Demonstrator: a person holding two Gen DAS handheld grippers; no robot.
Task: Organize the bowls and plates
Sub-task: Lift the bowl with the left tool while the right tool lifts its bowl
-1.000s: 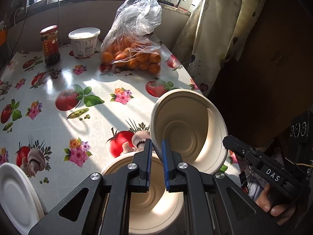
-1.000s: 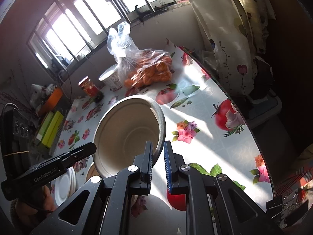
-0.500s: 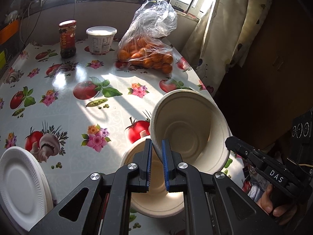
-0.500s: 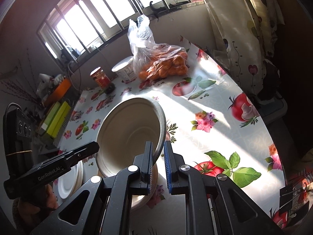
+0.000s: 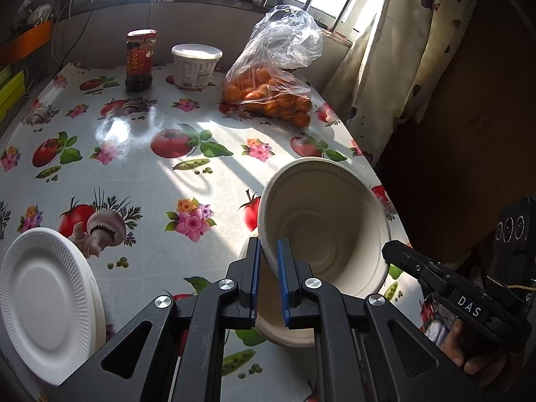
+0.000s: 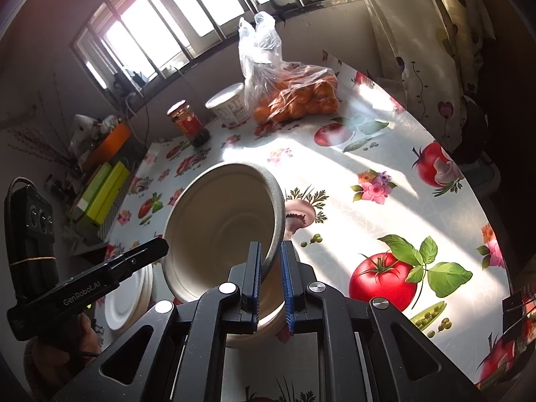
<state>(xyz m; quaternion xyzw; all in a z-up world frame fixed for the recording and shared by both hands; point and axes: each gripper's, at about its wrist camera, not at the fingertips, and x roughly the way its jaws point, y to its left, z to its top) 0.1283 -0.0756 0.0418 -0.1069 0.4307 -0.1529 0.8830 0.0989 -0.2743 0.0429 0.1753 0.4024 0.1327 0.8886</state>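
At the far left of the table, white plates sit stacked near the edge. Farther back stand a red-lidded jar and a white tub, with a bag of oranges to their right. Near the middle front, the left gripper is nearly closed, its blue pads pinching the rim of a tilted beige bowl whose mouth faces the camera. That bowl hangs just above a second bowl resting on the table; whether the two touch cannot be told. The right gripper pinches the opposite rim of the tilted bowl, jaws likewise close together. A curtain hangs at the right.
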